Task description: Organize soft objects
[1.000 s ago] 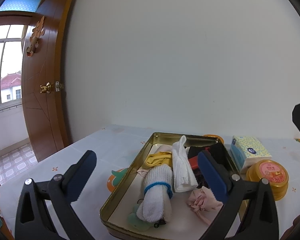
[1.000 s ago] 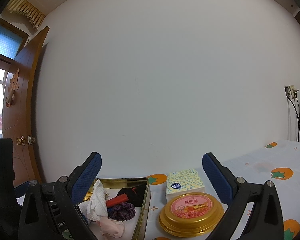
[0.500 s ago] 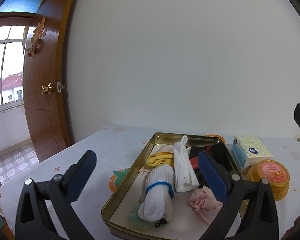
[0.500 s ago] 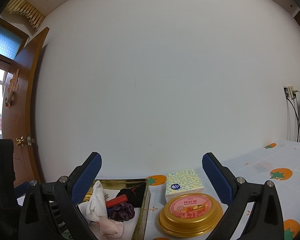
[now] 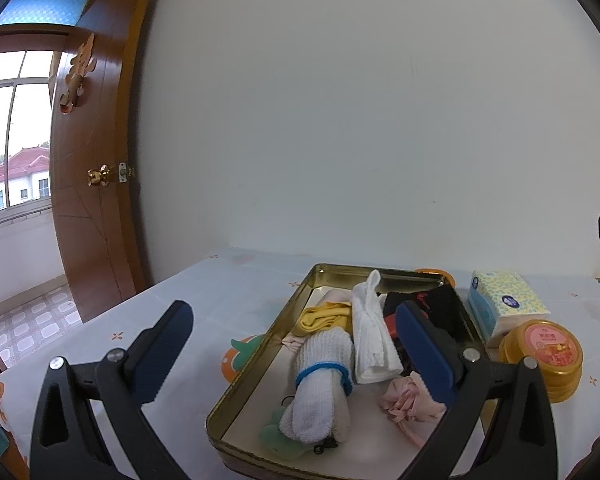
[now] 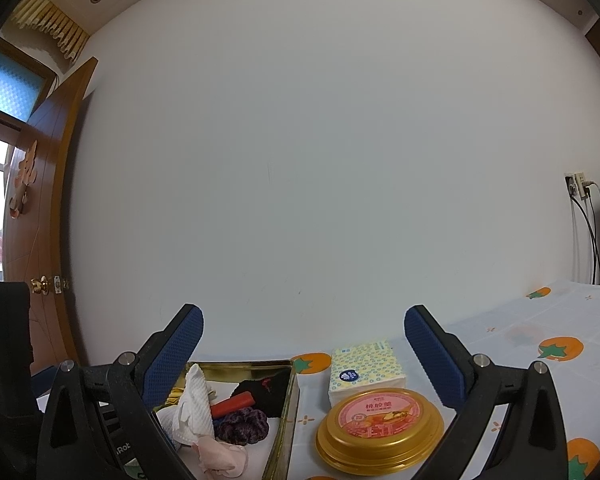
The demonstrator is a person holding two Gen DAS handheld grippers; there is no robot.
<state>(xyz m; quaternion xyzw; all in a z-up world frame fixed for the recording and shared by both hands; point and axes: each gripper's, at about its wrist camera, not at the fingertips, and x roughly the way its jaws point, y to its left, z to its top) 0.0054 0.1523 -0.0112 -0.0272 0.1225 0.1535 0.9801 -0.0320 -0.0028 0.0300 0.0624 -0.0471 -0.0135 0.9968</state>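
Left wrist view first: the left gripper (image 5: 292,344) is spread wide, nothing between its blue pads, hovering over the near end of one gold tin tray (image 5: 260,354) without touching anything. Inside the tray I count one rolled white sock with a blue band (image 5: 320,388), one folded white cloth (image 5: 370,338) right beside it, one yellow cloth (image 5: 324,316), one crumpled pink cloth (image 5: 406,398), one black cloth (image 5: 436,304) at the far end, and a green bit (image 5: 272,432) poking out under the sock. Just right of the tray sit one tissue pack (image 5: 504,300) and one round gold tin (image 5: 544,356). Right wrist view: the right gripper (image 6: 302,340) is also wide open and empty, up off the table. Same tray (image 6: 290,408) shows at lower left, with one purple scrunchie (image 6: 242,424) and one red-orange piece (image 6: 232,400) visible here, plus the tissue pack (image 6: 366,364) and gold tin (image 6: 380,424) between the fingers.
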